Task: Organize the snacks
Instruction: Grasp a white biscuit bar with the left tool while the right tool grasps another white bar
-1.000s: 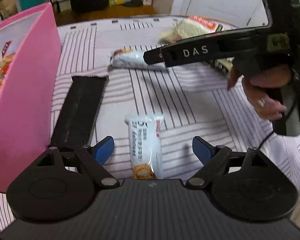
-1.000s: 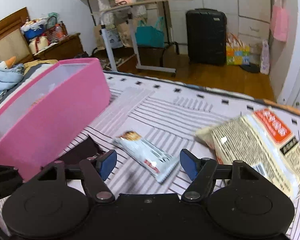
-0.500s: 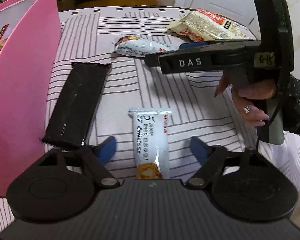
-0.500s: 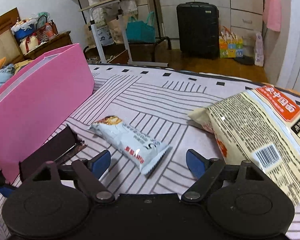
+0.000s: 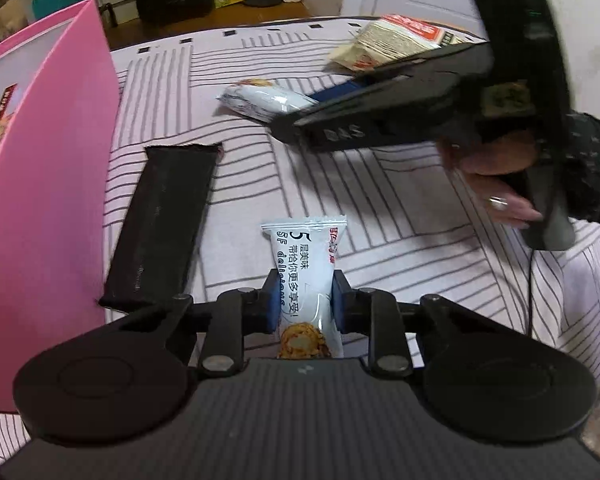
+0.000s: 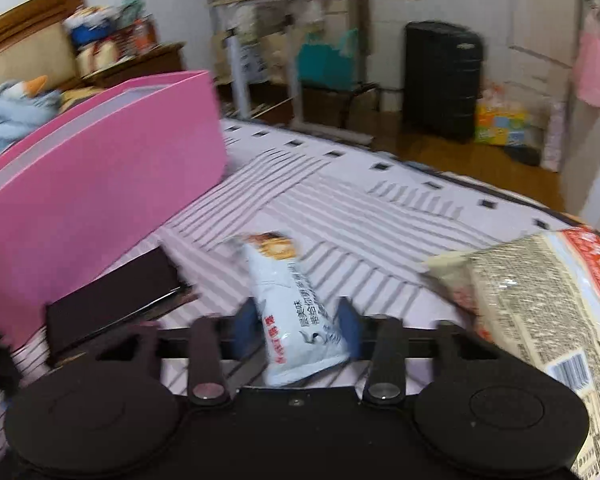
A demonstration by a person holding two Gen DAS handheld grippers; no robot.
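pink box (image 5: 40, 184), black bar (image 5: 160, 224), grey-striped white cloth (image 5: 400, 208)

A: left gripper (image 5: 305, 300) clamped on the near white snack pack (image 5: 306, 276); blue pads (image 5: 271, 300) press both sides; pack lies on the striped cloth (image 5: 380, 200).

B: neighbours?

A: black wrapper (image 5: 162, 220) just left, beside the pink box (image 5: 48, 184); right gripper (image 5: 300, 120) over a second white pack (image 5: 260, 98); large bag (image 5: 388, 38) far right.
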